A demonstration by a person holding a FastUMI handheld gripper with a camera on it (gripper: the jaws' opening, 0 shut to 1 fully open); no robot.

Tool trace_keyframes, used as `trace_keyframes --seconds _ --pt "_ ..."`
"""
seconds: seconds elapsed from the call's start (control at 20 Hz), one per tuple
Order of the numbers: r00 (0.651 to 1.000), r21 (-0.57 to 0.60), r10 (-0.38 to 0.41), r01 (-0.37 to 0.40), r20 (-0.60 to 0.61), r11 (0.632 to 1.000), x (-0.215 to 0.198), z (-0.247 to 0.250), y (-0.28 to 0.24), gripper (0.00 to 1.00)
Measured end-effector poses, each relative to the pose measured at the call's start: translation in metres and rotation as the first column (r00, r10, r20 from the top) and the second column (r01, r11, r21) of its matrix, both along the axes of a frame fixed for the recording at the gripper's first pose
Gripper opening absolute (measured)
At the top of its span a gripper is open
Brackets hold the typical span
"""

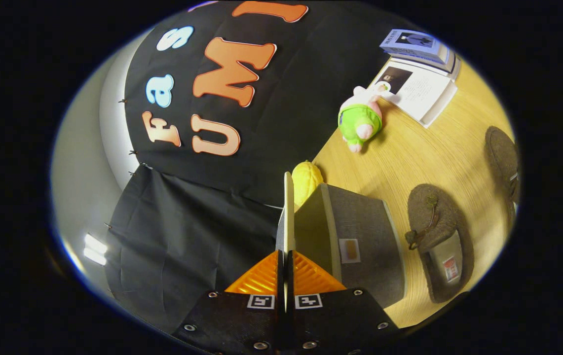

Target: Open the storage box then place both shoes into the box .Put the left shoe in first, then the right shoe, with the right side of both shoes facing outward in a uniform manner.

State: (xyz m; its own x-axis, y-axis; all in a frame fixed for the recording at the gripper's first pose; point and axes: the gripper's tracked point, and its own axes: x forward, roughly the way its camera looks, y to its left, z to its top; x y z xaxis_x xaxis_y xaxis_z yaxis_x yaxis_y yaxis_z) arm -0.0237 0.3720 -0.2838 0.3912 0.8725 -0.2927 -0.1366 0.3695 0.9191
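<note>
**Gripper view: claw pinching the raised lid of the storage box**

Gripper view shows us the claw (285, 276) with its two orange ribbed fingers (261, 278) pressed together on a thin cream-coloured panel, the lid flap (288, 217) of the grey fabric storage box (365, 236). We see the flap edge-on, running straight ahead from between the fingertips and standing away from the box body. Both fingers press on it, one on each side.

The box sits on the light wooden counter (409, 158), just beside the fingers, and we can see its pale inner wall next to the flap and a small label patch on its grey side. Beyond the flap's far end we see a yellow rounded object (307, 180), partly hidden behind the box.

Two dark grey-brown felt shoes lie on the counter, apart from the box: the nearer shoe (439, 241) just beside it, showing a pale insole and a small tie, and the farther shoe (503, 162) well apart.

Further on we find a pink plush toy in a green garment (360, 121), touching an open white book (419, 91), with a blue-covered closed book (417, 47) beyond.
</note>
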Motion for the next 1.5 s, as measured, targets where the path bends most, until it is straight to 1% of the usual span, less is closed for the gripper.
trace_keyframes --seconds 0.15,0.25,0.55,0.75,0.95,1.1,1.2,1.3,1.4,1.45,1.5 --pt "0.999 0.006 -0.023 0.022 0.044 1.0 0.0 0.04 0.012 0.01" --pt "0.995 -0.023 -0.03 0.032 0.091 0.999 -0.001 0.062 0.023 0.01" --pt "0.986 -0.088 -0.02 0.035 0.167 0.996 -0.025 0.108 0.072 0.01" --pt "0.979 -0.124 -0.007 0.033 0.203 0.992 -0.043 0.123 0.111 0.02" --pt "0.978 -0.137 0.022 0.006 0.207 0.991 -0.061 0.127 0.146 0.02" --pt "0.979 -0.146 0.055 -0.026 0.199 0.989 -0.075 0.124 0.172 0.01" --pt "0.978 -0.136 0.09 -0.064 0.19 0.989 -0.087 0.122 0.19 0.02" --pt "0.975 -0.134 0.123 -0.099 0.184 0.986 -0.098 0.123 0.204 0.08" --pt "0.971 -0.15 0.135 -0.107 0.197 0.983 -0.103 0.12 0.206 0.25" --pt "0.969 -0.159 0.138 -0.106 0.205 0.982 -0.105 0.121 0.208 0.47" --pt "0.968 -0.169 0.138 -0.103 0.21 0.98 -0.104 0.12 0.208 0.57"
